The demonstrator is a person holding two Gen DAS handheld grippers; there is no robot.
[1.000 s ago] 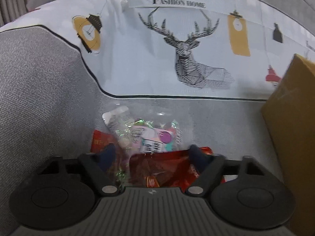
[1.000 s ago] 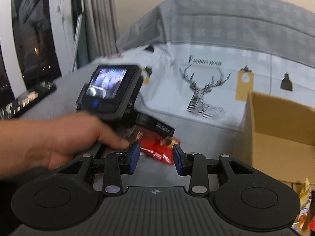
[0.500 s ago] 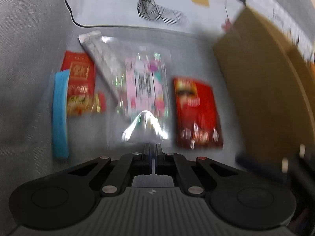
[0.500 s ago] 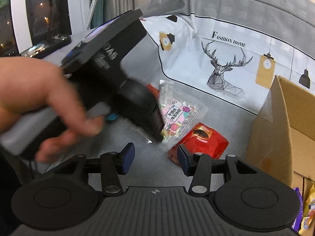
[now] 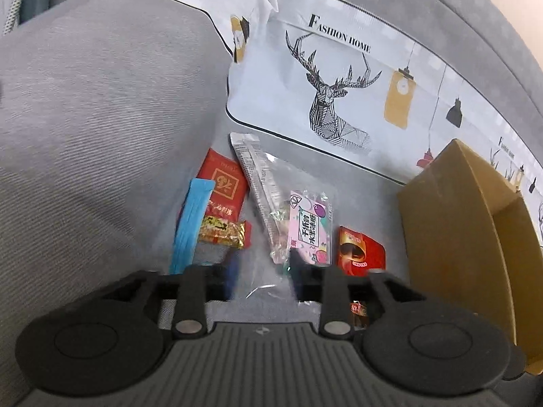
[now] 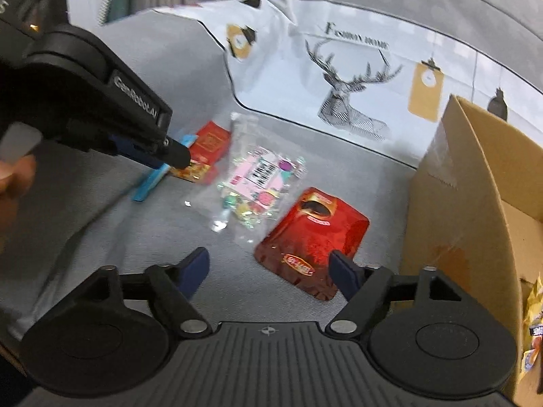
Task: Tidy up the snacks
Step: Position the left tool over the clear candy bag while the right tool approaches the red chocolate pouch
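Observation:
Several snacks lie on the grey sofa seat. A clear candy bag with a pink label (image 5: pixel 305 234) (image 6: pixel 258 183) is in the middle, and a shiny red packet (image 5: pixel 361 252) (image 6: pixel 312 234) lies to its right. My left gripper (image 5: pixel 263 278) (image 6: pixel 176 159) hovers over the clear bag's near edge; its jaws are opening and the pads press on nothing. My right gripper (image 6: pixel 269 271) is opening wide. The red packet's near end lies between its fingers, nearer the right one, and neither pad presses on it.
A red pouch (image 5: pixel 224 186), a blue strip (image 5: pixel 190 224) and a gold-and-red candy (image 5: pixel 224 234) lie left of the clear bag. An open cardboard box (image 5: pixel 458 230) (image 6: pixel 468 203) with snacks inside stands at the right. A deer-print cushion (image 5: pixel 325 95) leans behind.
The left jaws were shut at the clear bag's edge half a second ago and now stand apart; that gripper has pulled back. The right gripper has sunk toward the red packet and widened.

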